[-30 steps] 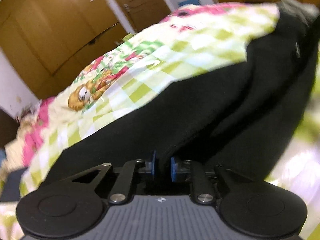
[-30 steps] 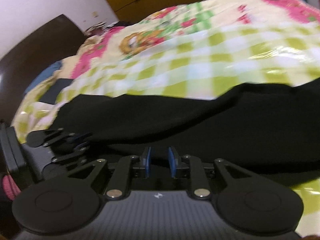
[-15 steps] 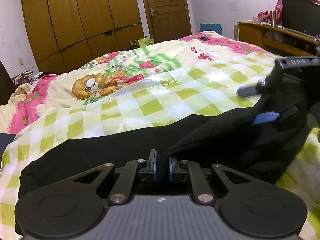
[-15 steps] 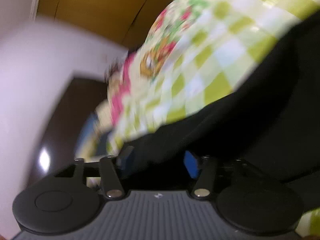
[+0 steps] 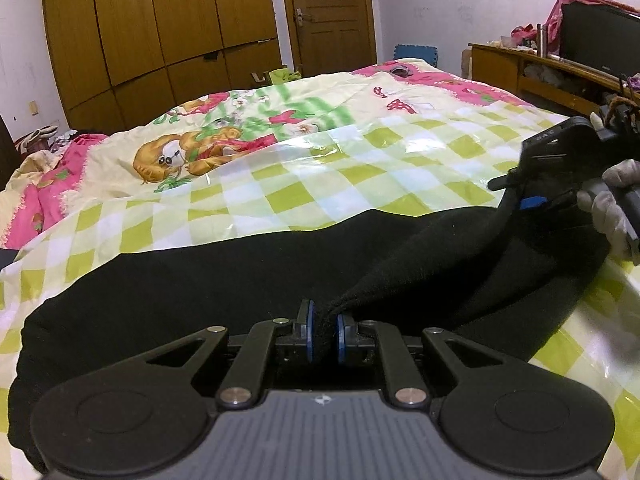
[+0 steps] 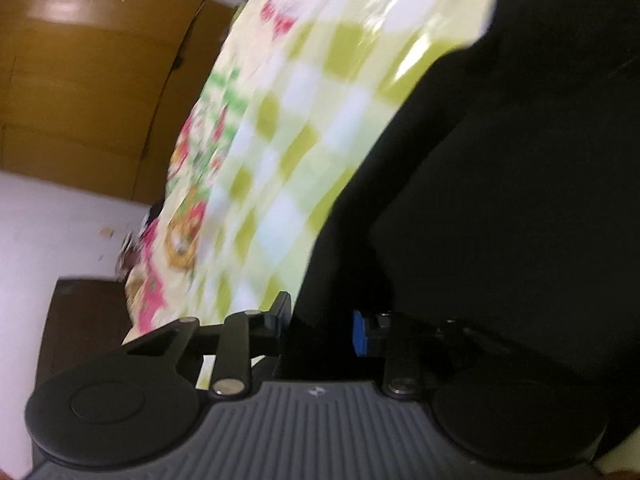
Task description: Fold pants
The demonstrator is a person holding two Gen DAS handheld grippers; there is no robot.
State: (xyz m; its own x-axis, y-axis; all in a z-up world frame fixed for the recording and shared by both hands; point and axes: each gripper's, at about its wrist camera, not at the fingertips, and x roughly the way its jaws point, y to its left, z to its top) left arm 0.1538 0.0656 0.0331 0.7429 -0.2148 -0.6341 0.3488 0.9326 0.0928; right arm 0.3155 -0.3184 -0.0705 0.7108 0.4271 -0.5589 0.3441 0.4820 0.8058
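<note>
Black pants [image 5: 200, 292] lie across the checked bedspread [image 5: 320, 176]. My left gripper [image 5: 323, 334] is shut on a pinched fold of the cloth, low at the near edge. From there a raised ridge of fabric runs up to the right gripper [image 5: 520, 196] at the far right, carried by a gloved hand [image 5: 612, 208]. The right wrist view is tilted and blurred. In it the right gripper [image 6: 320, 324] is closing its jaws, with black pants [image 6: 500, 200] bunched between the pads and filling the right half of the picture.
The green, white and pink bedspread [image 6: 300, 120] covers the whole bed. Wooden wardrobes [image 5: 160, 20] and a door [image 5: 328, 12] stand beyond the foot of the bed. A wooden cabinet [image 5: 540, 76] with a screen lines the right wall. A dark headboard [image 6: 80, 320] shows at lower left.
The left view has rolled level while its grip stayed. The right gripper opened wide, rolled hard and dropped, and now closes on the cloth again; it has come into the left view.
</note>
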